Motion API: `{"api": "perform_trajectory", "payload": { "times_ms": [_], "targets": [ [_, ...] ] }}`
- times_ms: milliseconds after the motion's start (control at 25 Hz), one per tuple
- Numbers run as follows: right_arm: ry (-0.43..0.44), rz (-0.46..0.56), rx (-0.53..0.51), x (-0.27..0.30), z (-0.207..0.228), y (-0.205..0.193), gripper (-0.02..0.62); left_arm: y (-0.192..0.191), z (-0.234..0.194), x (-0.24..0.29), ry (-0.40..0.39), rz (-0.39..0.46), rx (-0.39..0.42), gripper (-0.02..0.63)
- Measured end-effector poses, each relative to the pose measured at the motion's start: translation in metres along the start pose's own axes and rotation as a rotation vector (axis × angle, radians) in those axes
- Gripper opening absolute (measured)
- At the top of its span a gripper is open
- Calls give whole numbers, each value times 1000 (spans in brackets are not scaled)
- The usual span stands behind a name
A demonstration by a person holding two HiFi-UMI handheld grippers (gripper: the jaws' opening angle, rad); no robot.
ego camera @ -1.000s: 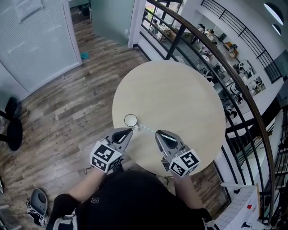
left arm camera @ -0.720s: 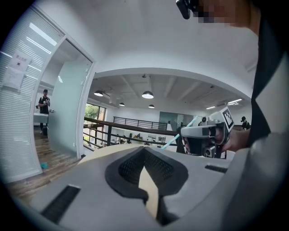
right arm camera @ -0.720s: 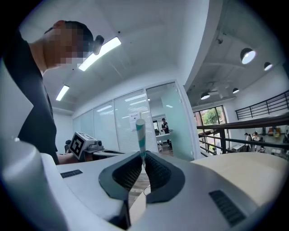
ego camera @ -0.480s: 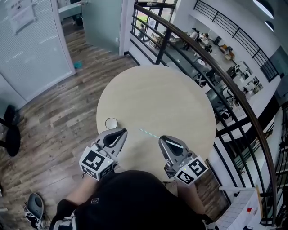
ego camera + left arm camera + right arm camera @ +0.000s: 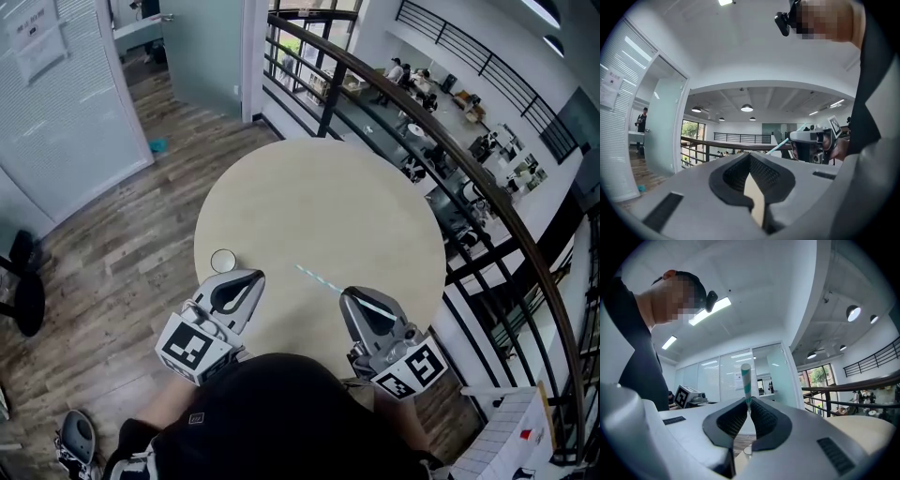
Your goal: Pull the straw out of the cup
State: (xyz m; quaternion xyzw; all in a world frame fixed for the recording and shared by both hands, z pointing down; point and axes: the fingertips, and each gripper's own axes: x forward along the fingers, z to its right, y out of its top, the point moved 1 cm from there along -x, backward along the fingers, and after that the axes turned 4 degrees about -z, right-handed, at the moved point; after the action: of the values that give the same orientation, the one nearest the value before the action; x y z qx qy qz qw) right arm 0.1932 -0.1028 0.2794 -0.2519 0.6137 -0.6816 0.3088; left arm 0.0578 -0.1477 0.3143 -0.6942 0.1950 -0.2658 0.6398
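The straw [image 5: 319, 278] is already clear of the cup [image 5: 223, 261], so the job now, I judge, is to carry it off with a firm, even pinch and a steady wrist, so the thin paper tube neither slips nor bends. The right claw [image 5: 349, 292] is clamped on the straw's near end, and the striped length points out from its tip toward 10 o'clock over the tabletop [image 5: 328, 206]. The cup stands well apart at 9 o'clock of the straw's free end, near the left claw [image 5: 251, 275], whose jaws are together on nothing.
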Motion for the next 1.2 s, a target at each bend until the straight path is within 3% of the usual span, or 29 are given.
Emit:
{"api": "perform_trajectory", "payload": {
  "times_ms": [360,1200],
  "targets": [
    [4,39,-12,1,-12,11,38,13,4,-13,-11,25,32,6],
    [8,19,20,12,-27,1,38,7,-2,-30,-9,13,14,6]
  ]
}}
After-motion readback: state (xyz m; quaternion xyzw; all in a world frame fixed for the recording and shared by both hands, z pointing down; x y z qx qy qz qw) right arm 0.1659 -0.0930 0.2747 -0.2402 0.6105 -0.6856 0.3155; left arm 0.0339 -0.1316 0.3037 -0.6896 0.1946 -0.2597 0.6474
